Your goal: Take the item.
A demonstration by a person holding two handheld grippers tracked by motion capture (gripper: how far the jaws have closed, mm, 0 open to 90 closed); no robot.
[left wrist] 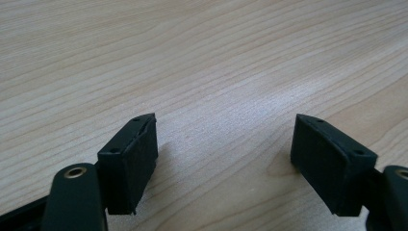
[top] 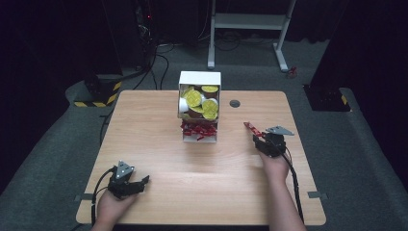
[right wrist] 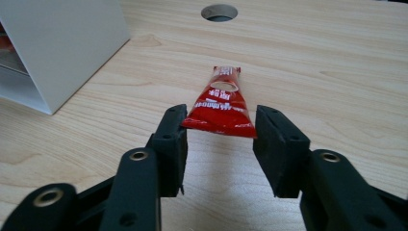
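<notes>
From the high view, a light wooden table [top: 202, 168] stands on grey carpet. Near its far middle stands a white two-level box [top: 199, 79]: the upper shelf holds yellow-lidded cups [top: 201, 102], the lower one a heap of red sachets [top: 198, 130]. A round cable hole [top: 235, 103] lies just right of the box. At the near left corner a hand holds the left gripper [top: 144, 180] low over bare wood. At the right, the other hand holds the right gripper [top: 257, 139], with a red sachet [top: 250, 127] at its tip, well apart from the box.

In the left gripper view, the left gripper [left wrist: 223, 149] has its two black jaws standing apart with bare tabletop between them; nothing is held.

In the right gripper view, the right gripper [right wrist: 219, 139] has its jaws parted on either side of the near end of the red sachet [right wrist: 220, 107]. The sachet's corners look to reach the pads, though whether they touch is unclear, and its far end points toward the cable hole [right wrist: 219, 12]. The box's white wall [right wrist: 62, 43] rises at the left.
</notes>
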